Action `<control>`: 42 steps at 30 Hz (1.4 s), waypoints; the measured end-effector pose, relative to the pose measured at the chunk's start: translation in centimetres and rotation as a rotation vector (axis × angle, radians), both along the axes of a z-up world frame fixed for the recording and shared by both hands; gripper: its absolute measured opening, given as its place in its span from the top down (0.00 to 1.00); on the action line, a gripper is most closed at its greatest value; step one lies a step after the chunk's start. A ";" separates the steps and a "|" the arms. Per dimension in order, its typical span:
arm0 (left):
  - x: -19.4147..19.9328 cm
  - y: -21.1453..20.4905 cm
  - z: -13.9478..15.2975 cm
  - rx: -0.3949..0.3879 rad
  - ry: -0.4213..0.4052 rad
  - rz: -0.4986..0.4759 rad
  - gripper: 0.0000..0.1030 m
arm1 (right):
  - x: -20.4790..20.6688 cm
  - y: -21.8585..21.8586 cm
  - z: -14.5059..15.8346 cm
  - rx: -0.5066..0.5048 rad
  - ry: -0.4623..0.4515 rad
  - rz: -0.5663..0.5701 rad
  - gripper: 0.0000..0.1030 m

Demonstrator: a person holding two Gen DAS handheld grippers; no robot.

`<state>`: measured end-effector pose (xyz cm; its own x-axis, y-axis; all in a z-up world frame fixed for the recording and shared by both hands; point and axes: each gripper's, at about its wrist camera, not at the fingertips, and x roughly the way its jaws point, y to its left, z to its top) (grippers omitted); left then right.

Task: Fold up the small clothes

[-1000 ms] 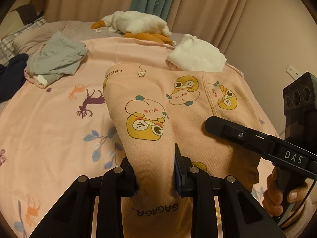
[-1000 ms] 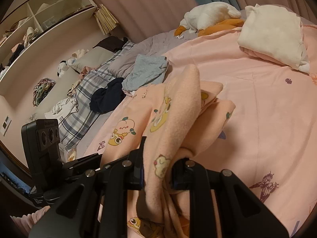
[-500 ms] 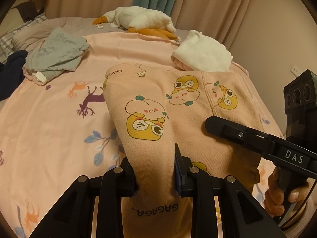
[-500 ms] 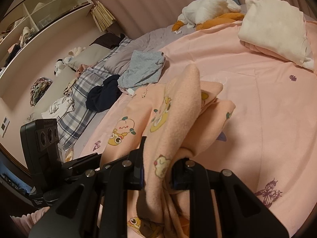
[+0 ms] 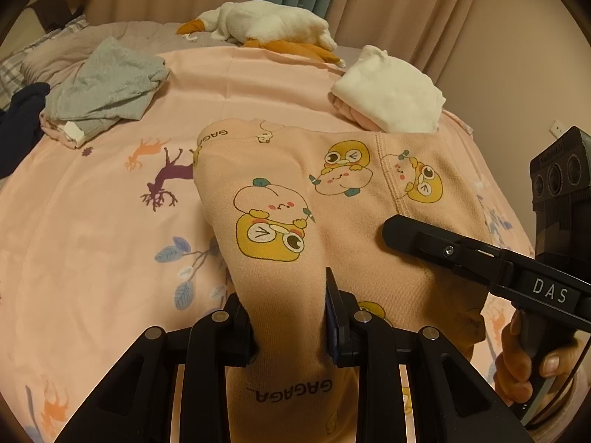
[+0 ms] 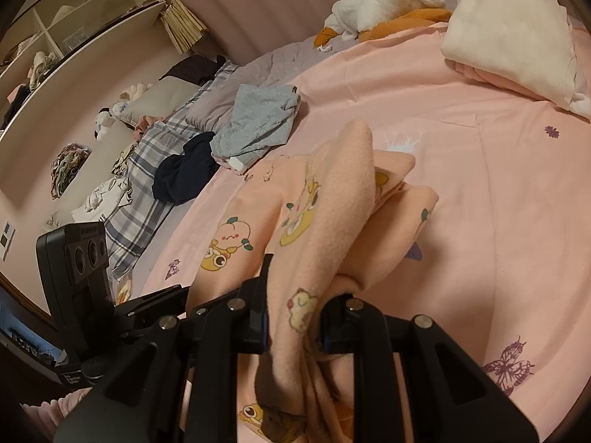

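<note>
Pink printed bedsheet [image 5: 92, 243] below; peach cartoon-print fleece garment [image 5: 280, 199] pinched by left gripper [image 5: 291, 317] and right gripper [image 6: 295, 317]. Mid-fold, probably; next, lay edge down squarely.

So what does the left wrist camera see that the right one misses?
Only the left view shows the person's hand on the right gripper's handle, and a purple deer print. Only the right view shows wall shelves, a plaid blanket and a butterfly print. Both show the peach garment clamped in jaws, the grey clothes and the plush goose.
</note>
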<state>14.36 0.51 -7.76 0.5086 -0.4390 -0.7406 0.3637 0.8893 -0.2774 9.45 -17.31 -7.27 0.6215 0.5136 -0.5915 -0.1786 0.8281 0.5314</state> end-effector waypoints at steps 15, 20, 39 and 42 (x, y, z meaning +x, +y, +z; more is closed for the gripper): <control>1.4 -0.3 -1.8 0.011 0.041 0.007 0.74 | 1.7 0.1 -1.8 -0.001 0.037 0.000 0.80; 1.8 -0.5 -2.2 0.018 0.053 0.007 0.74 | 2.1 0.0 -2.5 0.000 0.049 -0.001 0.80; 3.0 -0.8 -4.1 0.038 0.108 0.010 0.73 | 3.6 0.2 -4.9 -0.027 0.104 -0.003 0.80; 3.1 -0.8 -4.4 0.042 0.118 0.010 0.73 | 3.7 0.3 -5.3 -0.034 0.114 -0.005 0.80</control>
<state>17.46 -0.31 -12.20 0.4215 -0.4018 -0.8129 0.3216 0.9044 -0.2803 13.17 -17.03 -12.56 0.5517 0.4892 -0.6755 -0.1140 0.8466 0.5199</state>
